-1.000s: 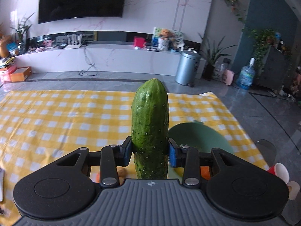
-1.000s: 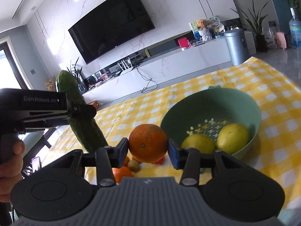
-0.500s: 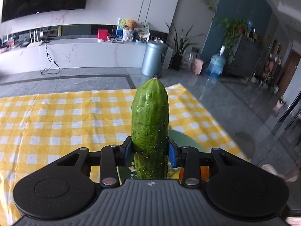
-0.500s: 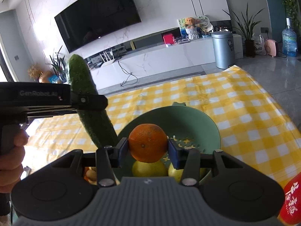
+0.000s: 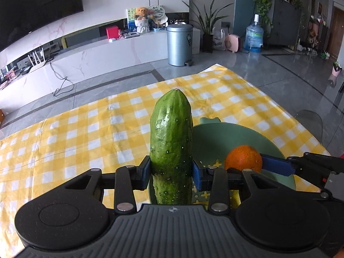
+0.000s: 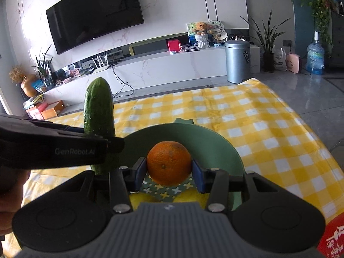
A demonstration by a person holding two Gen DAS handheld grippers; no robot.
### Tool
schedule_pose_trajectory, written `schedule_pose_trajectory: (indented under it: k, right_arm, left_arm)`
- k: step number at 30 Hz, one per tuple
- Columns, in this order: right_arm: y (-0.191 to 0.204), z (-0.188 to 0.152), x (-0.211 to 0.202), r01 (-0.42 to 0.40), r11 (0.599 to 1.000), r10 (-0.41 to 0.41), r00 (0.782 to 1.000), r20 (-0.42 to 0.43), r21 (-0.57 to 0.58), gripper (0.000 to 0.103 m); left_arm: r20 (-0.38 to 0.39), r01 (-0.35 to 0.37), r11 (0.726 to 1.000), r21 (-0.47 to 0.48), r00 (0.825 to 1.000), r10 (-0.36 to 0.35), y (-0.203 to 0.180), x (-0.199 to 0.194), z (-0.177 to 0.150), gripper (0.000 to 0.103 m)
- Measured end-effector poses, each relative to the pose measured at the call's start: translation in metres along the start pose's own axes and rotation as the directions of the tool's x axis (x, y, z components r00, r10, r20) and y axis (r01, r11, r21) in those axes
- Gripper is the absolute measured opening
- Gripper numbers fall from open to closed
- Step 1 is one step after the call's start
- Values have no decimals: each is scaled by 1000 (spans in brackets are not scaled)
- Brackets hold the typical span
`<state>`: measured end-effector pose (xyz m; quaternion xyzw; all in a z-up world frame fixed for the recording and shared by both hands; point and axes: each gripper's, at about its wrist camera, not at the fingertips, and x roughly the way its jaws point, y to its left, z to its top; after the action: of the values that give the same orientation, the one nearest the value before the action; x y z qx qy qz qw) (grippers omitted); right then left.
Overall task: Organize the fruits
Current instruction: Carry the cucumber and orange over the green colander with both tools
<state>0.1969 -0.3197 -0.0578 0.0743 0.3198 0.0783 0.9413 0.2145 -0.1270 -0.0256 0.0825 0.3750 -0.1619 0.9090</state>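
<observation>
Left hand-held gripper (image 5: pixel 171 177): clamped on cucumber (image 5: pixel 171 150), upright, beside colander's left rim. Green colander (image 6: pixel 215 142) on yellow-checked surface (image 6: pixel 268 129): two lemons (image 6: pixel 142 198) already inside. Right hand-held gripper (image 6: pixel 169 177): clamped on orange (image 6: pixel 169 163), poised over colander. Judgement: part done; both held items not yet placed.

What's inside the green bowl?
The green bowl holds two yellow fruits on a patterned bottom. The orange and the hand-held gripper cover the rest.
</observation>
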Motion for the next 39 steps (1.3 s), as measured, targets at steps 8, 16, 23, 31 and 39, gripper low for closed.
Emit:
schedule_pose_trajectory:
  k: [8, 16, 23, 31, 39]
  right_arm:
    - [-1, -3, 21, 33, 999, -34, 998, -43, -38, 43]
    - [9, -5, 37, 46, 992, -56, 995, -80, -114, 43]
    - [11, -8, 46, 38, 990, -55, 991, -125, -135, 43]
    - [15, -12, 48, 35, 988, -55, 990, -130, -150, 43]
    - [17, -11, 48, 38, 986, -58, 990, -127, -160, 45]
  left_arm:
    - [-23, 6, 1000, 24, 1000, -6, -2, 17, -1, 43]
    - [-11, 2, 1000, 29, 1000, -2, -2, 23, -1, 44]
    - [-18, 22, 997, 68, 1000, -21, -7, 29, -6, 51]
    - [-21, 42, 999, 26, 999, -41, -2, 28, -11, 51]
    - [1, 40, 999, 13, 999, -40, -1, 12, -12, 54]
